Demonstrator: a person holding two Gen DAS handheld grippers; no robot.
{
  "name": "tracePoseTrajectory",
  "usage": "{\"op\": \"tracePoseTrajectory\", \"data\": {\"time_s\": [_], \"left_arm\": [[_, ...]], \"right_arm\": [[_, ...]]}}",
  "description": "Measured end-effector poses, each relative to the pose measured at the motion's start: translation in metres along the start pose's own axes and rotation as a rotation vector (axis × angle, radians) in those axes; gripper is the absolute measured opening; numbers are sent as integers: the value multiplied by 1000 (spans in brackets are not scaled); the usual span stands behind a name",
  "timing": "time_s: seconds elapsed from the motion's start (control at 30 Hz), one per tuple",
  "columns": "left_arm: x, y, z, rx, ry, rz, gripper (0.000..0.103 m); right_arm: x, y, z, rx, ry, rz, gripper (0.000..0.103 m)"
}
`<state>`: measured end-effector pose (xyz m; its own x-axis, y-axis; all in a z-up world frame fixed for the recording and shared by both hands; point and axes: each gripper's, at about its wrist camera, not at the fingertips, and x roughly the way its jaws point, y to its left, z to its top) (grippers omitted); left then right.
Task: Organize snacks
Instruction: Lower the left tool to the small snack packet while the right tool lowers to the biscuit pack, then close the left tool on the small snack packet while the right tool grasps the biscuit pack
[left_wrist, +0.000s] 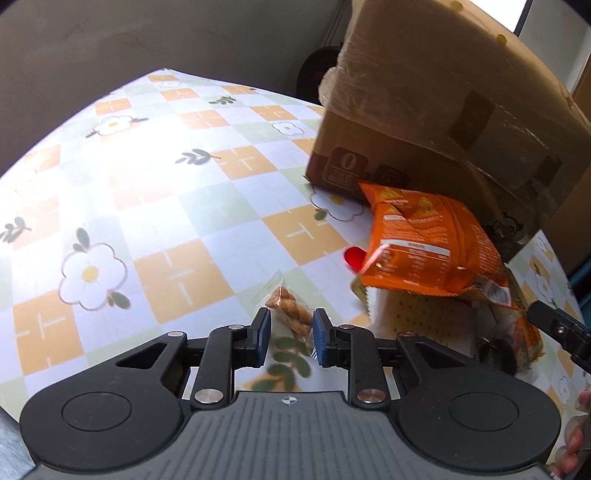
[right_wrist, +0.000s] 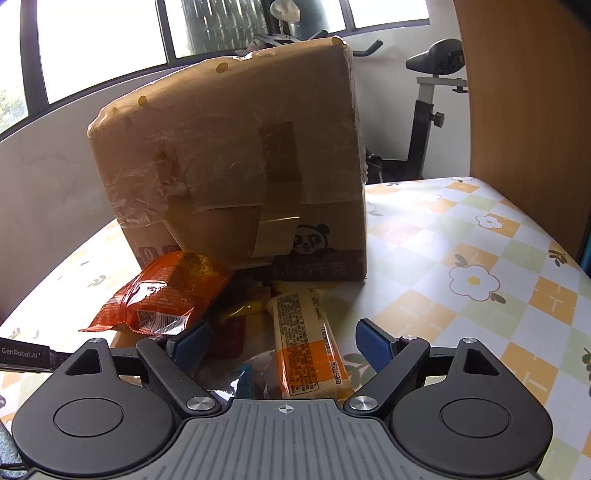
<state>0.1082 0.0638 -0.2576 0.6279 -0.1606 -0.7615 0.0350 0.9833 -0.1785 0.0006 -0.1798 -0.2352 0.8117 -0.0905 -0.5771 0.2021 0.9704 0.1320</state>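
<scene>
My left hand-held gripper (left_wrist: 291, 332) straddles a clear packet of twisted snacks (left_wrist: 290, 312) on the surface (left_wrist: 155, 192), pads not yet pinching. My right hand-held gripper (right_wrist: 282, 341), spread, hovers over a long wrapped bar (right_wrist: 306, 332).

left gripper (left_wrist: 291, 334): black linkage arms, blue pads, silver screws, ribbed grey base
right gripper (right_wrist: 282, 345): same build, white crosshair mark on base

Ahead of the right claw (right_wrist: 283, 341) stands a matt cardboard box (right_wrist: 236, 162) under crinkled glossy tape. The orange snack bag (right_wrist: 166, 295) just left is shiny foil.
</scene>
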Motion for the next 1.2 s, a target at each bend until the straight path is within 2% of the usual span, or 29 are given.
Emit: {"op": "tracePoseTrajectory", "data": {"time_s": [0.07,0.1,0.17,0.23,0.37,0.5,0.53,0.57,0.67,0.7,0.77,0.93,1.2], "left_arm": [[0,13,8,-35,-12,43,27],[0,21,11,-85,-15,50,27],[-5,31,16,-151,-28,34,34],[-10,29,18,-153,-48,36,48],[-3,20,17,-157,-37,60,51],[12,9,18,-108,-47,110,48],[15,6,17,-88,-52,117,42],[17,4,16,-62,-64,124,42],[19,2,10,38,-99,128,20],[18,4,8,47,-106,118,19],[13,10,5,47,-108,85,19],[8,8,-5,110,-116,76,19],[9,7,-7,120,-138,76,19]], "right_arm": [[0,0,0,2,1,-2,84],[0,-1,0,4,1,-3,84],[1,-2,-1,9,2,-3,84],[2,-2,0,12,3,-3,83],[2,-1,-1,3,2,1,83],[2,-3,-1,7,1,-5,83],[1,-4,-1,12,0,-8,83],[1,-5,-1,17,-1,-9,83],[2,-10,-2,34,1,-15,81],[2,-12,-3,38,4,-17,80],[3,-16,-5,43,10,-22,78],[9,-23,-7,36,16,-38,69],[32,-15,4,-98,61,-10,58]]}}
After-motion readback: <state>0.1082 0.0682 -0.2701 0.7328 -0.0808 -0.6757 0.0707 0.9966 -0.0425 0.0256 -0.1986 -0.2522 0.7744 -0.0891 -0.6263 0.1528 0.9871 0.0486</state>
